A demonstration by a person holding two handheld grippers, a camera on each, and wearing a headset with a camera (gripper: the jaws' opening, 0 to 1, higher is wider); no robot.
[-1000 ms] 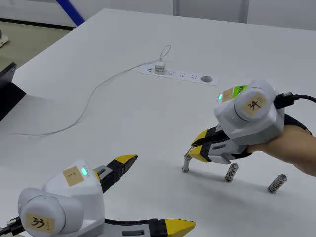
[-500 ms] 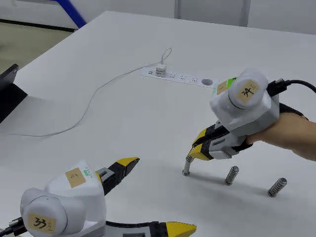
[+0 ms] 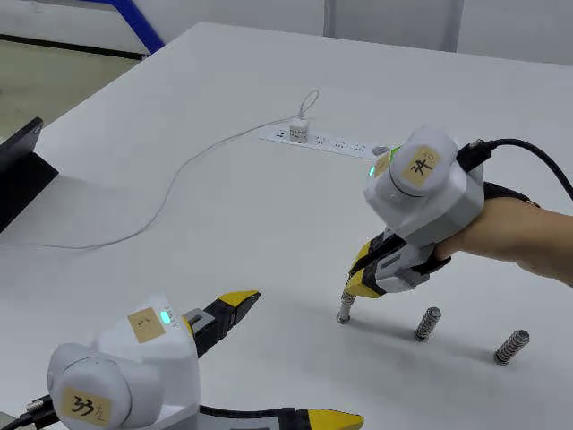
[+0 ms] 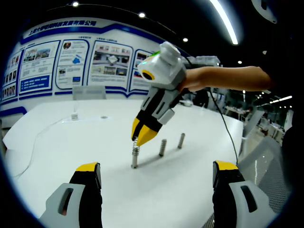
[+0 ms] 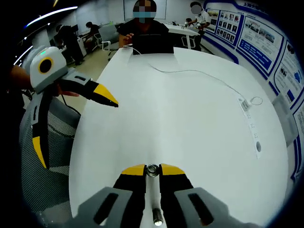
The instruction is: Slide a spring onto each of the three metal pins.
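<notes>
Wide white bench [image 3: 224, 215] underneath, with a power strip [image 3: 331, 141] and its cable [image 3: 170, 179] well off on the far side. Low and near, the left tool [image 3: 295, 356], spread wide with nothing between the jaws. Angled down over the nearest pin [image 3: 344, 312], the right tool [image 3: 356, 288], nearly closed and pinching a spring [image 4: 136, 147] across its upper coils. Lower coils hanging at, or just over, the pin's top; hard to tell how far on. Off to the right, well apart from each other, a middle pin [image 3: 428, 323] and a far pin [image 3: 511, 346], each seemingly sleeved in a spring already.

Probably featherweight and elastic, that spring: apt to squash, or to shoot out sideways, under a hard pinch. Best held lightly across the coils near the upper end, leaving the bottom opening free for the pin. Worth lowering straight along the pin's axis — easy, by the look of it, to tip so slim a pin with a sideways push.
</notes>
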